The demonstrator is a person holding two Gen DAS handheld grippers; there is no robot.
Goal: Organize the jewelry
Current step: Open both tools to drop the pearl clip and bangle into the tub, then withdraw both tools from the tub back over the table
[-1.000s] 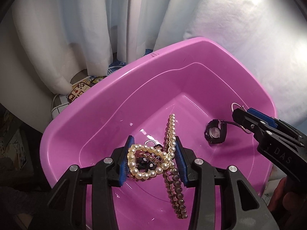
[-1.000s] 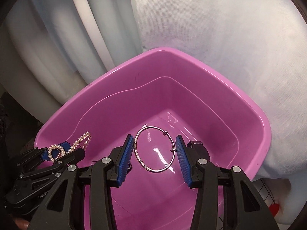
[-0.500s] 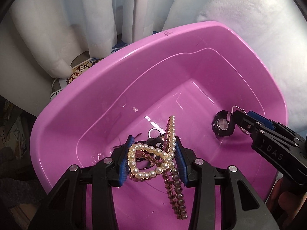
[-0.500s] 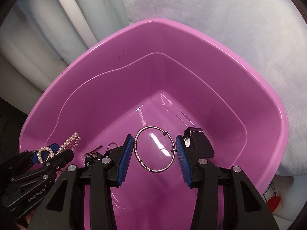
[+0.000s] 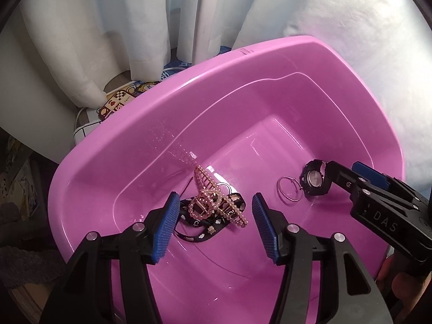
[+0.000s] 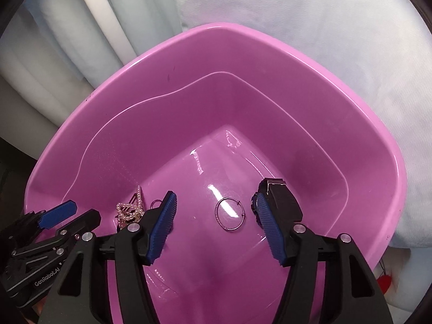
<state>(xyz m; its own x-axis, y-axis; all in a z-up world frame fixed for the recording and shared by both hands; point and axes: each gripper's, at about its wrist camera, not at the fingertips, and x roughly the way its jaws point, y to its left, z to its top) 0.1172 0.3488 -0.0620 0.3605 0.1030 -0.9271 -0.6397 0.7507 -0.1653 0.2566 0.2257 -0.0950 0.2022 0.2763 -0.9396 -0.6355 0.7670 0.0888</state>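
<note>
Pink plastic fills both wrist views: a deep basin (image 5: 151, 124) now holds the jewelry being sorted. At nine o'clock on its floor, under the left gripper (image 5: 214, 226), a pearl-studded hair clip (image 5: 216, 202) lies free on a black patterned band (image 5: 208, 229), with a small metal ring (image 5: 225, 186) just behind. The left gripper's jaws have just been opening and stand spread, the blue pads well clear on either side of the clip, nothing pinched. Toward the centre, a thin silver hoop (image 6: 229, 214) rests flat on the basin floor, between and below the spread jaws of the right gripper (image 6: 214, 228), which have likewise just been opening and touch nothing. At three o'clock, a black wristwatch (image 5: 314, 178) sits just beside the hoop, against the right gripper's outer finger.

The release looks complete for both pieces. A clean finish, in this judgement, means lifting each gripper straight up with jaws kept wide, so no pad snags the clip's teeth or nudges the hoop. The watch, close by the right finger, is the likeliest thing to be dragged. White curtains (image 5: 108, 40) hang at twelve o'clock; white bedding (image 6: 324, 54) lies beyond the rim at two o'clock.
</note>
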